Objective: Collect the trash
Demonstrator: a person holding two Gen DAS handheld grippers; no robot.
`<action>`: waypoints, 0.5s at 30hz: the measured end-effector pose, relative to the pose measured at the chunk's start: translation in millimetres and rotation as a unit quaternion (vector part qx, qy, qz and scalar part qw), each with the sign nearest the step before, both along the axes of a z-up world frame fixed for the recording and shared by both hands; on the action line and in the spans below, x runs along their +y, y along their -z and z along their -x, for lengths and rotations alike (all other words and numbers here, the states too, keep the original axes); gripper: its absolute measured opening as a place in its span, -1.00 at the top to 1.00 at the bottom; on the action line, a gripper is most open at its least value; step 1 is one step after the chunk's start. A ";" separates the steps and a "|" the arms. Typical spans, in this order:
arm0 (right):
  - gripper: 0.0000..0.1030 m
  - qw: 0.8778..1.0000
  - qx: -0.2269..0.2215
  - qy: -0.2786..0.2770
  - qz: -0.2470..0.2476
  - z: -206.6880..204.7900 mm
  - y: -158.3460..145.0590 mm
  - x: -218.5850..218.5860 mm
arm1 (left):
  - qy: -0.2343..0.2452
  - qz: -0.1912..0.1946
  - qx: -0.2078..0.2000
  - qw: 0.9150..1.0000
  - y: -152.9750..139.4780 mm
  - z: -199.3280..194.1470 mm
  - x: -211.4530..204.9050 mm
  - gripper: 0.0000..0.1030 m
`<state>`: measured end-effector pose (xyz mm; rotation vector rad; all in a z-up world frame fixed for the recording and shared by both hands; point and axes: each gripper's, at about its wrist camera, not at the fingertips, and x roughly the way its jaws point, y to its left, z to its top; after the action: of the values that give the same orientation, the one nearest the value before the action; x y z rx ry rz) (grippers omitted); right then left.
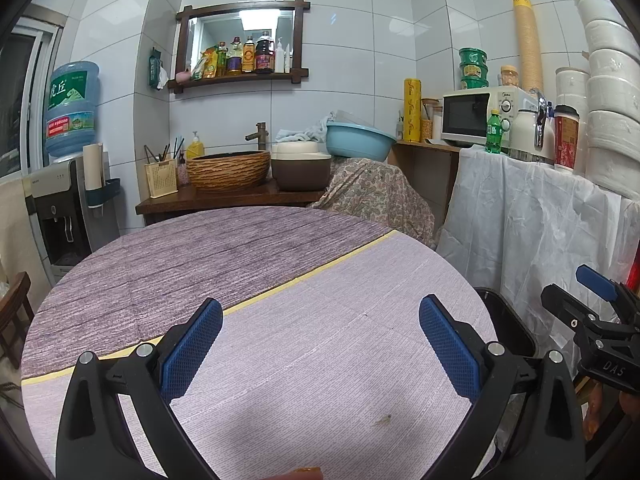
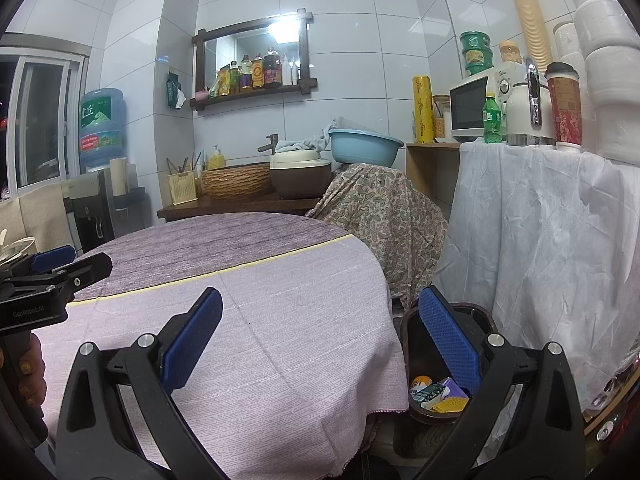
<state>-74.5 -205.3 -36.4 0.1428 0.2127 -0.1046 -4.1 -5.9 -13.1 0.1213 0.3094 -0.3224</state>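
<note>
The trash (image 2: 436, 394) is in the dark trash bin (image 2: 408, 344). It is a small heap of bright wrappers: yellow, green, purple and one orange and white bit. The bin stands on the floor just beside the right edge of the round table (image 2: 280, 320), down low between the table and a stand draped in a white sheet (image 2: 540, 240).

The right gripper (image 2: 320, 340) has its two blue pads wide apart with nothing between them. Its right pad is in front of the bin's opening. Its left pad is over the table.

The left gripper (image 1: 320, 344) is also spread wide and holds nothing. It hangs over the near part of the table. A little brown stain (image 1: 385, 420) marks the cloth between its pads. A hand (image 2: 30, 372) grips the left gripper's handle at the left edge of the right wrist view.

The pale purple tablecloth (image 1: 320, 300) has a yellow stripe (image 1: 304, 276) across it, and the far half is darker.

Behind the table is a counter with a woven bowl sink (image 1: 228, 170) and a blue basin (image 1: 358, 140). On the far right sit a microwave (image 1: 476, 114) and a green bottle (image 1: 494, 132). A big water jug (image 1: 72, 108) is at the far left.
</note>
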 end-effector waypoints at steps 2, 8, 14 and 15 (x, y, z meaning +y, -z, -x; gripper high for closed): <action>-0.89 1.000 0.000 0.000 0.001 0.1 0.1 -0.2 | -0.001 0.000 0.000 1.000 0.0 0.1 -0.3 -0.89; -0.89 1.000 0.000 0.000 0.000 -0.2 0.1 0.1 | 0.000 -0.001 0.000 1.000 0.5 0.4 -0.6 -0.89; -0.89 1.000 0.000 -0.001 0.001 0.2 0.3 0.4 | 0.000 -0.001 -0.001 1.000 0.3 0.8 -1.6 -0.90; -0.89 1.000 0.000 0.000 0.000 -0.1 0.2 0.3 | 0.002 0.001 -0.002 1.000 0.3 1.2 -0.7 -0.89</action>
<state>-74.4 -205.0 -36.6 0.1417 0.2131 -0.1040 -5.3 -6.6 -13.4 0.1214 0.3055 -0.3259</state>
